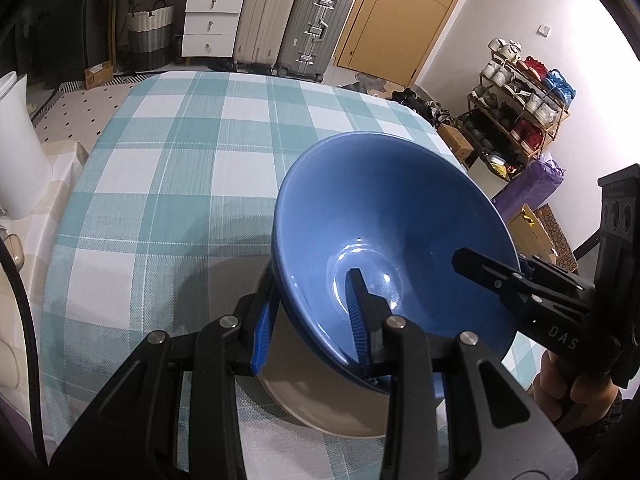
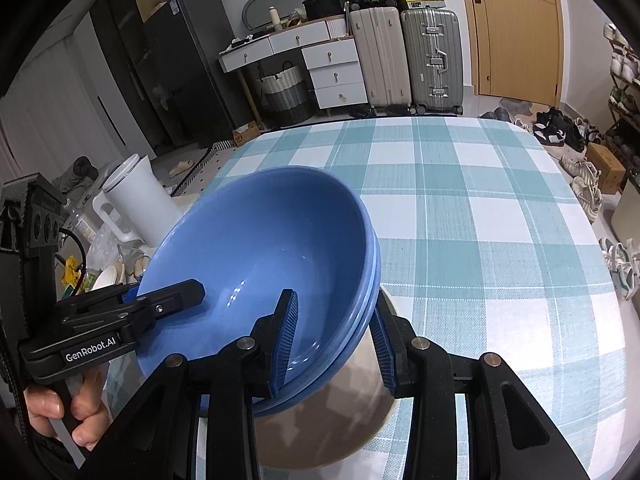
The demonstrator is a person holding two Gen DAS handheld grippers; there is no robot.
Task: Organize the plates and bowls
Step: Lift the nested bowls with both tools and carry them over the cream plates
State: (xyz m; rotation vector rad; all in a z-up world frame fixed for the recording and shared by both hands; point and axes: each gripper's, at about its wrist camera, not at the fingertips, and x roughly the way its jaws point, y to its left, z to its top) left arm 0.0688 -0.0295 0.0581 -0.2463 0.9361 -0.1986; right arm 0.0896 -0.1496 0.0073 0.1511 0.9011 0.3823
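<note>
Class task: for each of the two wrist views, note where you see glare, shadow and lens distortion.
Left wrist view: small white glints in the well of the blue bowl, a soft grey shadow on the checked tablecloth left of it, table edges bowed, corners vignetted black. Right wrist view: a row of glints inside the bowl, the door and suitcases curved by the fisheye.

Both hand-held grippers tilt downward at the bowl [image 1: 384, 216]. The left hand-held gripper [image 1: 312, 320] clamps its near rim; the right hand-held gripper [image 2: 334, 344] clamps the opposite rim, one finger inside, one outside.
</note>
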